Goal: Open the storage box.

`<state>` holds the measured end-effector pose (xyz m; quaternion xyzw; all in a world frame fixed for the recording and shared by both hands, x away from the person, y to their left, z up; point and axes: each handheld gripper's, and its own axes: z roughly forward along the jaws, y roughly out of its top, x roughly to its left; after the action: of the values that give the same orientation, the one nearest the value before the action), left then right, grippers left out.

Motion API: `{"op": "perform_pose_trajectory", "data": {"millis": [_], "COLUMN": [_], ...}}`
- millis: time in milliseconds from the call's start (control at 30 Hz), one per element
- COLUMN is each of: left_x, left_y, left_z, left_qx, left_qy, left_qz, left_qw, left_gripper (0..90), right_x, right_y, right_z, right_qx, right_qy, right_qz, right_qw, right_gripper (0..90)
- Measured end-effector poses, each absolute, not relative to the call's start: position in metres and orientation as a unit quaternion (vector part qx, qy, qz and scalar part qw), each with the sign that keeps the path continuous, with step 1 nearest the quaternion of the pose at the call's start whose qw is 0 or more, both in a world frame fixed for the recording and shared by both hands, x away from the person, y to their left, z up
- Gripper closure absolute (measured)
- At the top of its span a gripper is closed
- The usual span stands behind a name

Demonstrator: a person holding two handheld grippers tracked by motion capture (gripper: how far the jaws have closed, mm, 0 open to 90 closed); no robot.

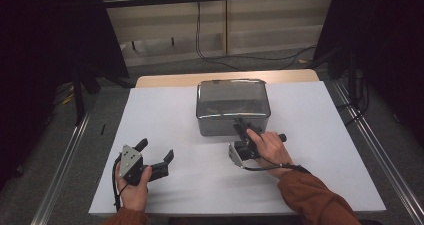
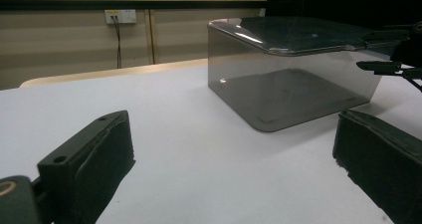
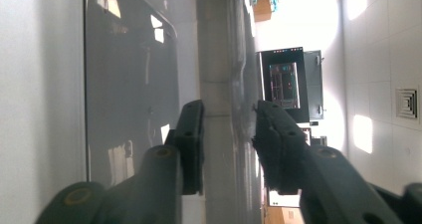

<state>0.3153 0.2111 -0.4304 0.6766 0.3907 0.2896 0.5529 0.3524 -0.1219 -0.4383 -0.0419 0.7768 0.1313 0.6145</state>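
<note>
At twelve o'clock on the surface (image 1: 165,185), the smoky clear box (image 1: 233,107) has its lid rim between the right gripper (image 1: 242,126) fingers (image 3: 191,144), not visibly pinching, so it could slip; left gripper (image 1: 156,151) fingers spread, idle

A smoky grey see-through box (image 1: 233,106) stands on the white table (image 1: 165,115); both hand-held grippers are black.

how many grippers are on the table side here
2: the left gripper hangs over the near-left table, jaws wide apart; the right gripper straddles the near rim of the smoky plastic box.
</note>
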Motion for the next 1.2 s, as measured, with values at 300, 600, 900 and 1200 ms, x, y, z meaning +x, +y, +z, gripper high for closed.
{"op": "perform_pose_trajectory", "data": {"millis": [300,600,900,1200], "left_x": [0.3152,0.3172,0.3192,0.3218], "left_y": [0.209,0.2086,0.2072,0.2018], "left_z": [-0.4313,-0.4316,-0.4297,-0.4282], "left_qx": [0.684,0.683,0.678,0.694], "left_qy": [0.388,0.39,0.394,0.369], "left_qz": [0.3,0.284,0.285,0.273], "left_qw": [0.54,0.549,0.552,0.555], "left_gripper": [2.2,2.4,6.1,7.2], "right_x": [0.3542,0.3539,0.3537,0.354], "right_y": [-0.1229,-0.1229,-0.123,-0.1234], "right_z": [-0.4366,-0.4335,-0.4329,-0.4311], "right_qx": [-0.042,-0.042,-0.041,-0.037], "right_qy": [0.774,0.772,0.773,0.774], "right_qz": [0.129,0.136,0.136,0.145], "right_qw": [0.619,0.62,0.618,0.616], "right_gripper": [71.6,79.3,79.5,79.4]}}
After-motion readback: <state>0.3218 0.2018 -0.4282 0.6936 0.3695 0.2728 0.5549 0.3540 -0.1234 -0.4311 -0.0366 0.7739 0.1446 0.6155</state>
